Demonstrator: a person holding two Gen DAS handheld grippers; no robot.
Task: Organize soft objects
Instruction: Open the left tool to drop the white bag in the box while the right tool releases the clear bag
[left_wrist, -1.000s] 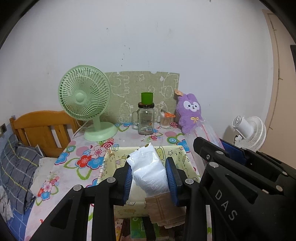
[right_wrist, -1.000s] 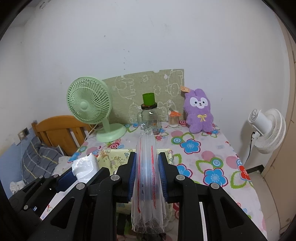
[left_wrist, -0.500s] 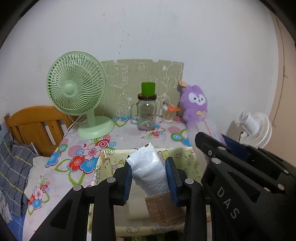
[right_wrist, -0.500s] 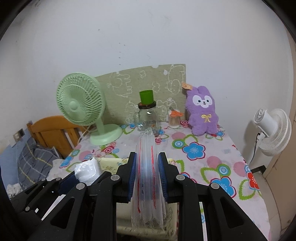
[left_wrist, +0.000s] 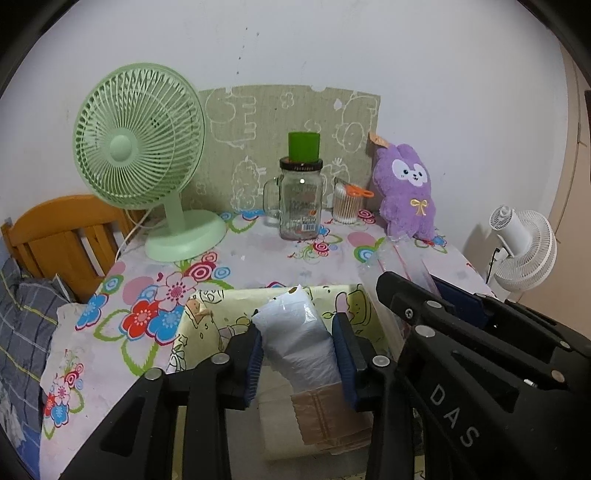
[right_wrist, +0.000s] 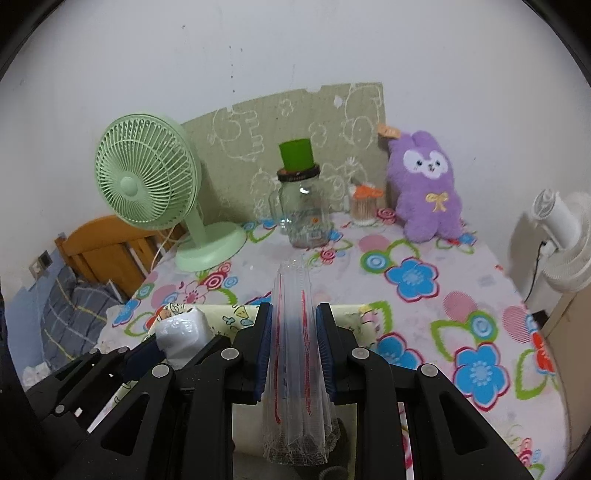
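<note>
My left gripper (left_wrist: 297, 350) is shut on a white plastic bag roll (left_wrist: 299, 343) and holds it above a yellow cartoon-print fabric bin (left_wrist: 207, 314). The roll also shows in the right wrist view (right_wrist: 183, 332). My right gripper (right_wrist: 293, 350) is shut on a clear plastic bag pack with red lines (right_wrist: 293, 354), held over the same bin (right_wrist: 236, 312). The right gripper sits just right of the left one (left_wrist: 461, 350). A beige folded item (left_wrist: 328, 417) lies in the bin under the roll.
On the flowered tablecloth (right_wrist: 424, 295) stand a green fan (left_wrist: 144, 158), a glass jar with a green cup on it (left_wrist: 301, 199), a toothpick holder (left_wrist: 347, 206) and a purple plush rabbit (left_wrist: 406, 192). A white fan (left_wrist: 524, 251) is at the right, a wooden bed frame (left_wrist: 62, 232) at the left.
Both grippers have moved forward toward the table's back, each still gripping its bag. The fan, jar and plush appear larger and closer.
</note>
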